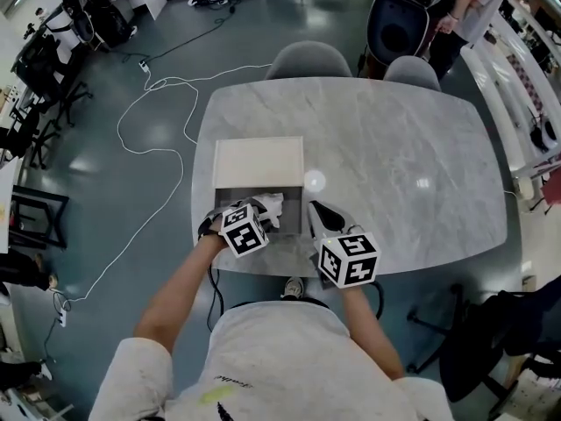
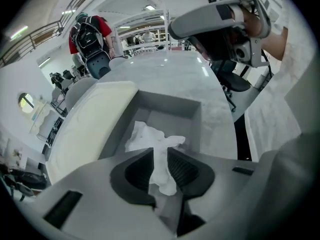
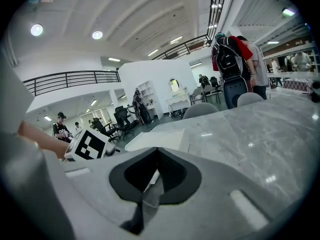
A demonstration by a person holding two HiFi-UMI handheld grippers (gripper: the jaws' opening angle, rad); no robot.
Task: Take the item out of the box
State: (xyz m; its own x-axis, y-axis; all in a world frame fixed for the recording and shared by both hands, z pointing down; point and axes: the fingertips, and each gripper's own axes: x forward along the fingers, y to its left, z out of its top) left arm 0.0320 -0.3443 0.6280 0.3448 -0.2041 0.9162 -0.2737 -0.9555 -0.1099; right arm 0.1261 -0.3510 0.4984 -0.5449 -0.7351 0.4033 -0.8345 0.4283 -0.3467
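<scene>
Glossy marble table (image 1: 394, 165), matt cardboard box (image 1: 259, 160), crumpled cloth (image 2: 150, 139).

The person wears a pale short-sleeved T-shirt (image 1: 263, 358). The grey moulded left gripper (image 1: 270, 209) and right gripper (image 1: 316, 212) have black ribbed pads (image 2: 184, 167). Each carries 1 white cube (image 1: 348, 260) with black square markers.

- 1 box (image 1: 259, 160)
- 1 tissue (image 2: 150, 139)
- 2 grippers: left gripper (image 2: 160, 159), right gripper (image 3: 156, 159)
- 1 table (image 1: 394, 165)
- 2 chairs (image 1: 308, 60)
</scene>
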